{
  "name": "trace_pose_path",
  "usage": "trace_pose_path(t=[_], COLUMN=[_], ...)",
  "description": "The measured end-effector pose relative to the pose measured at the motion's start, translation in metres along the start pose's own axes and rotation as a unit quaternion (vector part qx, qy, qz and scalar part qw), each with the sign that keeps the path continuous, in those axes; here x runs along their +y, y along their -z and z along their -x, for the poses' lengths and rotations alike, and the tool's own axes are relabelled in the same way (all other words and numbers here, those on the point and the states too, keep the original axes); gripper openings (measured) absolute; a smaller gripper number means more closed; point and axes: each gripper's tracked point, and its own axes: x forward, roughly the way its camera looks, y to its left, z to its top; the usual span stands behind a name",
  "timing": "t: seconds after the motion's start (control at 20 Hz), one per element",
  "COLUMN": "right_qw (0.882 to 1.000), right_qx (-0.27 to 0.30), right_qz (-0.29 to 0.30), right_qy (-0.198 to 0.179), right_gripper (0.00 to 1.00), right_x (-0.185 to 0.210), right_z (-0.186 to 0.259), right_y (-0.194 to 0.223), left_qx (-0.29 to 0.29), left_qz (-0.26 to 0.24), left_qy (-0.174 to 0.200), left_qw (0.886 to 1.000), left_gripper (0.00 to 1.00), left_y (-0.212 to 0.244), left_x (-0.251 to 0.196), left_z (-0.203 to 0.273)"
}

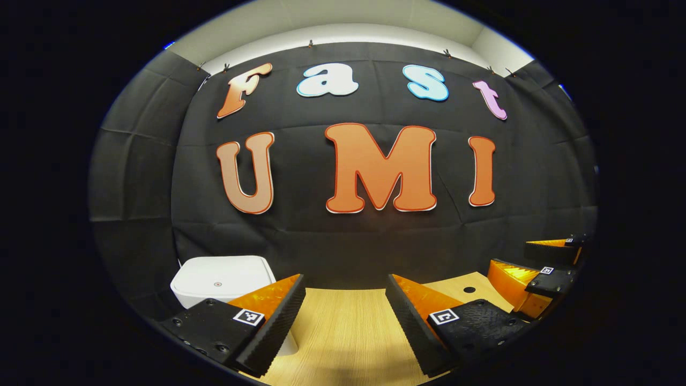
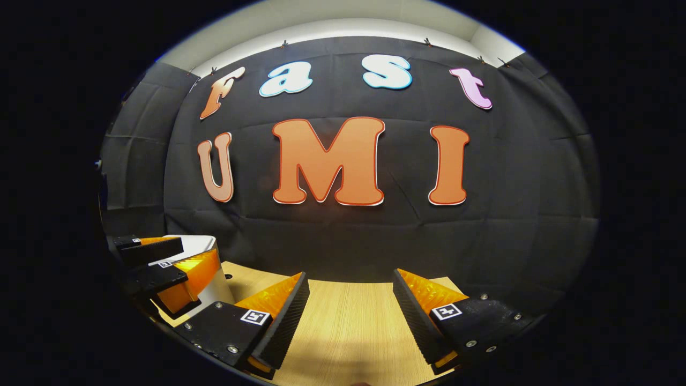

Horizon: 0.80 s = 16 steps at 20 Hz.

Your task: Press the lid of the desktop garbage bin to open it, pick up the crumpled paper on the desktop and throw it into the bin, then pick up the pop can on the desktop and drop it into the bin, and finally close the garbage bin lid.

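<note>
Bin shut, both my grippers empty.
The bin (image 1: pixel 222 279), lid down, stands on the counter (image 1: pixel 343 332) just behind my left gripper (image 1: pixel 345 316), spread wide; my right gripper (image 2: pixel 351 316) is likewise wide over bare counter.

Lit from above, bright strip along ceiling edge. Soft shadow on table (image 2: pixel 348 327) toward near edge. Sharp centre, strong fisheye bend at rims, dark vignette. Slight glare on bin lid (image 1: pixel 222 276).

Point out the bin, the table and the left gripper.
bin (image 1: pixel 222 279), left gripper view, closed lid top.
table (image 1: pixel 343 327), left gripper view, bare wood.
left gripper (image 1: pixel 345 305), left gripper view, between its open fingertips.
</note>
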Motion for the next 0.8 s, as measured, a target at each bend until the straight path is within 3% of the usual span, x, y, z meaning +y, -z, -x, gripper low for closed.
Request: trace_pose_path(t=[0.05, 0.1, 0.2, 0.25, 0.35, 0.45, 0.5, 0.6, 0.65, 0.7, 0.8], right_qw=[1.000, 1.000, 1.000, 1.000, 1.000, 1.000, 1.000, 1.000, 1.000, 1.000, 1.000], right_qx=[0.000, 0.000, 0.001, 0.002, 0.002, 0.004, 0.004, 0.004, 0.004, 0.003, 0.005], right_qz=[0.000, 0.000, 0.001, 0.001, 0.002, 0.002, 0.002, 0.003, 0.003, 0.003, 0.003], right_qy=[0.000, 0.001, 0.000, -0.001, -0.001, -0.001, -0.001, -0.001, -0.001, -0.001, -0.002], right_gripper=[0.93, 0.93, 0.94, 0.94, 0.93, 0.93, 0.94, 0.94, 0.94, 0.93, 0.93], right_x=[0.0005, 0.0004, 0.0006, 0.0018, 0.0010, 0.0021, 0.0012, 0.0015, 0.0019, 0.0011, 0.0027], right_z=[-0.0005, -0.0006, -0.0006, -0.0004, -0.0004, 0.0000, -0.0002, 0.0003, 0.0006, 0.0001, 0.0007], right_y=[-0.0004, 0.0007, 0.0014, 0.0016, 0.0026, 0.0037, 0.0037, 0.0035, 0.0035, 0.0037, 0.0046], left_qx=[0.000, 0.000, 0.001, 0.001, 0.002, 0.001, 0.002, 0.002, 0.002, 0.001, 0.003], left_qz=[0.000, 0.000, 0.000, -0.001, -0.003, -0.004, -0.005, -0.006, -0.007, -0.007, -0.009], left_qy=[-0.001, -0.002, -0.002, -0.001, -0.001, 0.000, 0.000, 0.002, 0.002, 0.002, 0.003], left_qw=[1.000, 1.000, 1.000, 1.000, 1.000, 1.000, 1.000, 1.000, 1.000, 1.000, 1.000], left_gripper=[0.95, 1.00, 1.00, 0.95, 1.00, 1.00, 0.95, 0.95, 1.00, 0.95, 0.95], left_y=[0.0006, 0.0002, 0.0016, 0.0021, 0.0016, 0.0023, 0.0027, 0.0026, 0.0026, 0.0025, 0.0036], left_x=[0.0002, 0.0011, 0.0003, 0.0009, -0.0010, -0.0014, -0.0010, -0.0023, -0.0022, -0.0030, -0.0037], left_z=[0.0003, 0.0000, -0.0003, 0.0005, -0.0001, 0.0007, 0.0016, 0.0020, 0.0018, 0.0019, 0.0015])
